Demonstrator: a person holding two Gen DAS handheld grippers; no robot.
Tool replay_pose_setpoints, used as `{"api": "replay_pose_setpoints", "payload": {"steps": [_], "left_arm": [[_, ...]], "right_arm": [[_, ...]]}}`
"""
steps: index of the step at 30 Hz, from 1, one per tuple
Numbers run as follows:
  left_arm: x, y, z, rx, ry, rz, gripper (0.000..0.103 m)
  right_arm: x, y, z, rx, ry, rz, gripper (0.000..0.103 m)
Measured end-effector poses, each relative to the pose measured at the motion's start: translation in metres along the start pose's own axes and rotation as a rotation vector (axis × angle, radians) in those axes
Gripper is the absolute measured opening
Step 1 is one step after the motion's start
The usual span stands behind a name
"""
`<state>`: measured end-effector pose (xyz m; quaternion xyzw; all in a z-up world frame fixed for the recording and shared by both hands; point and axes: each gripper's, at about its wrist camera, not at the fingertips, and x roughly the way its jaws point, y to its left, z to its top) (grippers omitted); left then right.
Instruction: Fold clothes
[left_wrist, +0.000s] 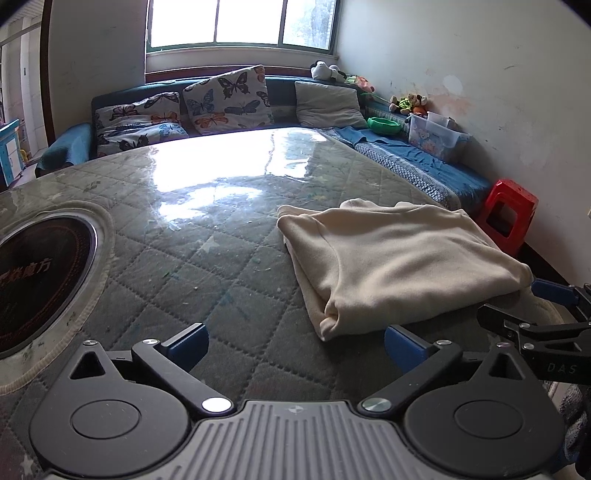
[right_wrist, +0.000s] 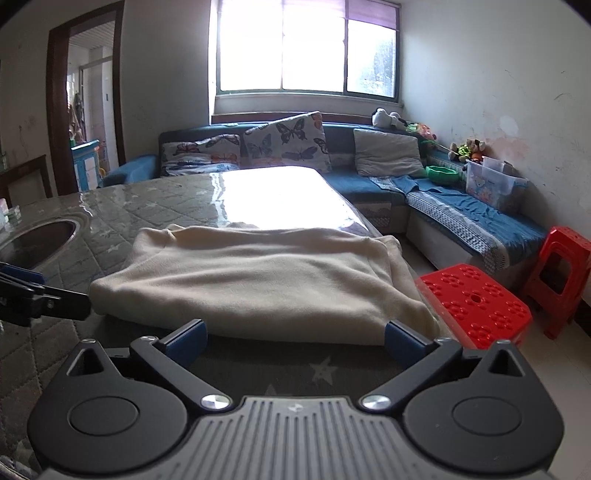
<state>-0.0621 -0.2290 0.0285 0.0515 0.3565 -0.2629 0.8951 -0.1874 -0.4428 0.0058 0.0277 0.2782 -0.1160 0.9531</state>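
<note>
A cream garment (left_wrist: 399, 258) lies folded into a thick rectangle on the quilted grey table cover (left_wrist: 207, 266), near the table's right edge. It fills the middle of the right wrist view (right_wrist: 258, 280). My left gripper (left_wrist: 295, 349) is open and empty, just short of the garment's near-left corner. My right gripper (right_wrist: 295, 341) is open and empty, right in front of the garment's near edge. The right gripper also shows at the right edge of the left wrist view (left_wrist: 539, 314). The left gripper shows at the left edge of the right wrist view (right_wrist: 33, 291).
A round dark inset burner (left_wrist: 40, 273) sits in the table at left. A blue corner sofa (right_wrist: 476, 218) with butterfly cushions (left_wrist: 225, 99) runs behind and to the right. Two red plastic stools (right_wrist: 476, 306) (right_wrist: 561, 273) stand on the floor by the table's right edge.
</note>
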Motion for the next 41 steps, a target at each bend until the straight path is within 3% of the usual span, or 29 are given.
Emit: {"api": "replay_pose_setpoints", "payload": {"steps": [13,41], "left_arm": [[-0.009,-0.002,-0.017,0.010,0.010,0.015,0.103],[-0.032,-0.019,-0.030,0.040,-0.015,-0.034,0.103]], "right_arm": [[-0.007,0.004,-0.009,0.035,0.013,-0.023,0.103],[-0.031,0.009,-0.018,0.068,-0.004,-0.019,0.103]]}}
